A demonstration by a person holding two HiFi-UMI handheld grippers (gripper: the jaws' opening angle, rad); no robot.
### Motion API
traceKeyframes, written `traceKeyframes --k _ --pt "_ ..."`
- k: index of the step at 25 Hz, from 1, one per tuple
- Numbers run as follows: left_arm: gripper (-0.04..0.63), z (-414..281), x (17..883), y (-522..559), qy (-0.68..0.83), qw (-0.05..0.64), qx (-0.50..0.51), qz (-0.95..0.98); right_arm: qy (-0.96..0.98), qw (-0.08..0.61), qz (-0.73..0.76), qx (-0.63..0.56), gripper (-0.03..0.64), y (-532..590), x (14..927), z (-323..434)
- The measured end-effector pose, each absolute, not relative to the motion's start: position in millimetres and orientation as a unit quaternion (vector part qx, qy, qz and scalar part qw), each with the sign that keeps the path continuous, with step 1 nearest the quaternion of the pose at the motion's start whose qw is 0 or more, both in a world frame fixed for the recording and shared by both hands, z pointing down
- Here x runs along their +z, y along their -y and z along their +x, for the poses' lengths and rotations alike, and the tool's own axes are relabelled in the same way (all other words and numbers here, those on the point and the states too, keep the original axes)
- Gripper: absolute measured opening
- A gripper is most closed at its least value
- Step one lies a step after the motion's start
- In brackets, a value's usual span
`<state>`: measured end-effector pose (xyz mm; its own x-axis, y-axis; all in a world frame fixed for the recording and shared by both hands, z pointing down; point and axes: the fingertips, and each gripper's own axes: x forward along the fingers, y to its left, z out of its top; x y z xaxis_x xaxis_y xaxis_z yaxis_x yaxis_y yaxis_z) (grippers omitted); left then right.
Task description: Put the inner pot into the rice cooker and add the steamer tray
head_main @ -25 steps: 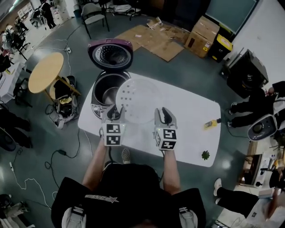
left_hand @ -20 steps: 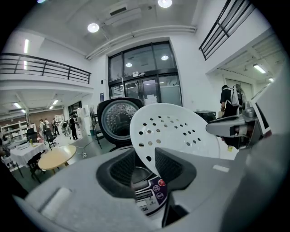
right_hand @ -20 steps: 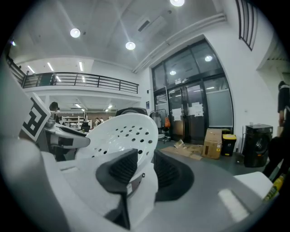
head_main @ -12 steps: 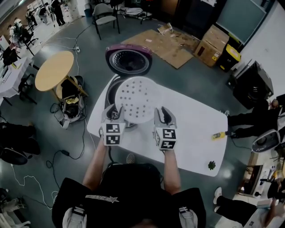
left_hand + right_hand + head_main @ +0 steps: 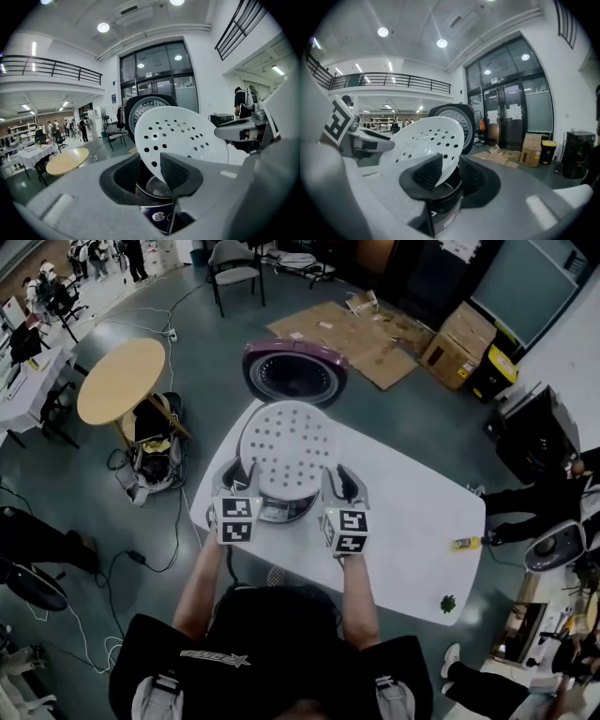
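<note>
Tabletop in white (image 5: pixel 412 521) is stretching across the middle of the head view, with a round wooden table (image 5: pixel 122 381) standing off to its left and flattened cardboard (image 5: pixel 352 334) lying on the grey floor at the far side. At the table's far-left corner the rice cooker (image 5: pixel 281 510) is sitting with its purple lid (image 5: pixel 294 373) swung open and standing up behind it, ribbed inner face showing. Over the cooker's mouth the steamer tray (image 5: pixel 286 448), a white round disc dotted with holes, is hanging tilted rather than level and is hiding most of the opening from above; whether it is touching the cooker cannot be made out. Beneath it, the left gripper view is catching the shiny metal of the inner pot (image 5: pixel 156 186) sitting inside the dark body. The left gripper (image 5: pixel 234 472) is pinching the tray's near-left rim, its jaws drawn partway together with the thin edge caught between the ribbed pads. The right gripper (image 5: pixel 343 476) is doing the same at the near-right rim, jaws likewise narrowed onto the plastic. Each gripper is showing in the other's view across the disc. Well to the right on the table, a small yellow object (image 5: pixel 466 544) is lying near the edge, and a tiny green thing (image 5: pixel 448 603) is sitting nearer the near-right corner.
</note>
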<state>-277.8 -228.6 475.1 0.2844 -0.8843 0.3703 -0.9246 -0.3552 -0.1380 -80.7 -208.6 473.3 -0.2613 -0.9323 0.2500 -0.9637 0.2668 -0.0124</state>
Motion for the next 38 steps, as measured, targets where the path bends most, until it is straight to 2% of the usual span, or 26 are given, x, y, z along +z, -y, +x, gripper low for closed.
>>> traceKeyframes --k 19,38 --pt "0.146 -299.4 543.4 267.0 0.558 0.099 0.266 0.779 0.791 0.155 0.575 0.144 0.107 245.2 538.1 -103.0" --pt "0.155 -294.0 570.6 275.0 0.53 0.11 0.33 0.774 0.773 0.191 0.576 0.184 0.109 249.1 568.2 -100.2"
